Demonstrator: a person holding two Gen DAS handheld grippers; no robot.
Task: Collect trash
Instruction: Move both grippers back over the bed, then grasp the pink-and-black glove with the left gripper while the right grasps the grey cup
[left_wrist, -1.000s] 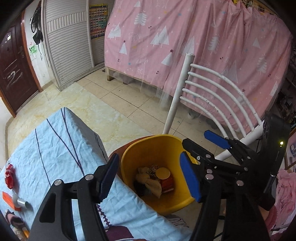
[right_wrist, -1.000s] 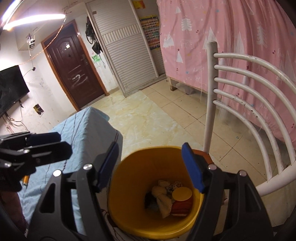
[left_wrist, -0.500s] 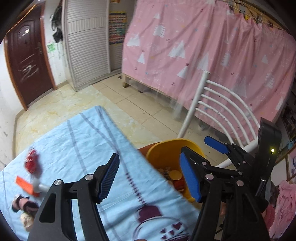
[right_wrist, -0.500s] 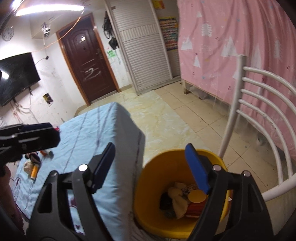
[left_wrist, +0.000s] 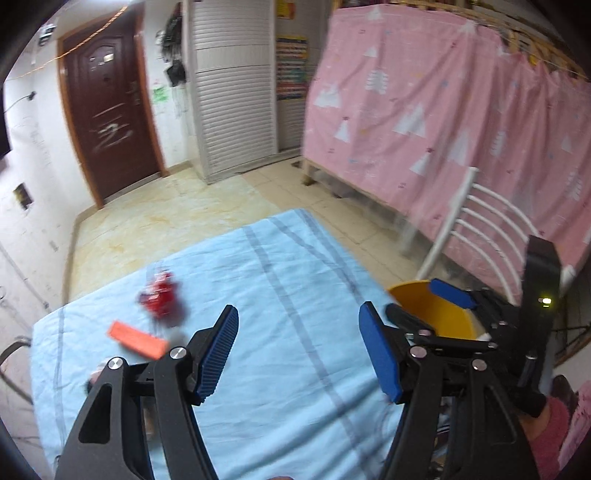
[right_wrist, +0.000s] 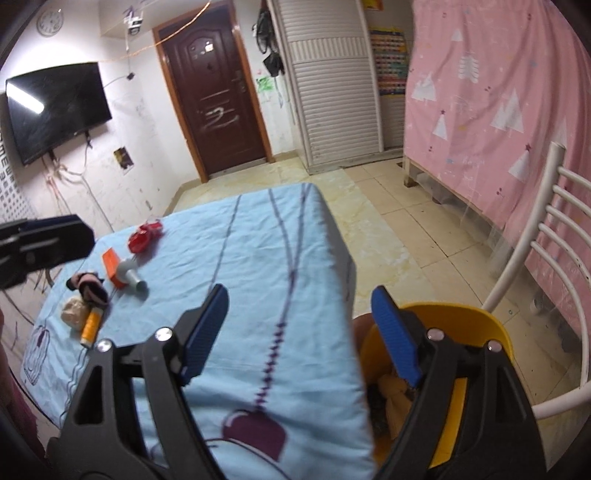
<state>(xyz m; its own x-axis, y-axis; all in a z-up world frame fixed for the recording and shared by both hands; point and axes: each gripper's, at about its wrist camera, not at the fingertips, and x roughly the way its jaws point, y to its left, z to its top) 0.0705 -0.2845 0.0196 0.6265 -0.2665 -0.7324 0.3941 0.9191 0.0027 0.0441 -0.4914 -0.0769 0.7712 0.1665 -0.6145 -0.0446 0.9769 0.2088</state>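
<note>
A yellow bin (right_wrist: 476, 321) with trash inside stands beside the blue-clothed table (right_wrist: 258, 258); it also shows in the left wrist view (left_wrist: 432, 306). On the table lie a red wrapper (right_wrist: 142, 236), an orange box (right_wrist: 110, 267), a white-grey tube (right_wrist: 131, 278), a dark cloth scrap (right_wrist: 90, 288), a yellow thread spool (right_wrist: 90, 325) and a beige lump (right_wrist: 74, 314). The red wrapper (left_wrist: 160, 295) and orange box (left_wrist: 136, 339) also show in the left wrist view. My left gripper (left_wrist: 299, 354) is open and empty over the table. My right gripper (right_wrist: 301, 332) is open and empty over the table's edge and the bin.
A white metal chair (right_wrist: 554, 240) stands behind the bin. A pink curtained bed (right_wrist: 498, 92) fills the right side. A brown door (right_wrist: 218, 96), a shutter cupboard (right_wrist: 332, 81) and a wall television (right_wrist: 55, 110) stand at the back across a tiled floor.
Both grippers have swung left, away from over the bin and toward the table. The trash items on the table have come into fuller view.
</note>
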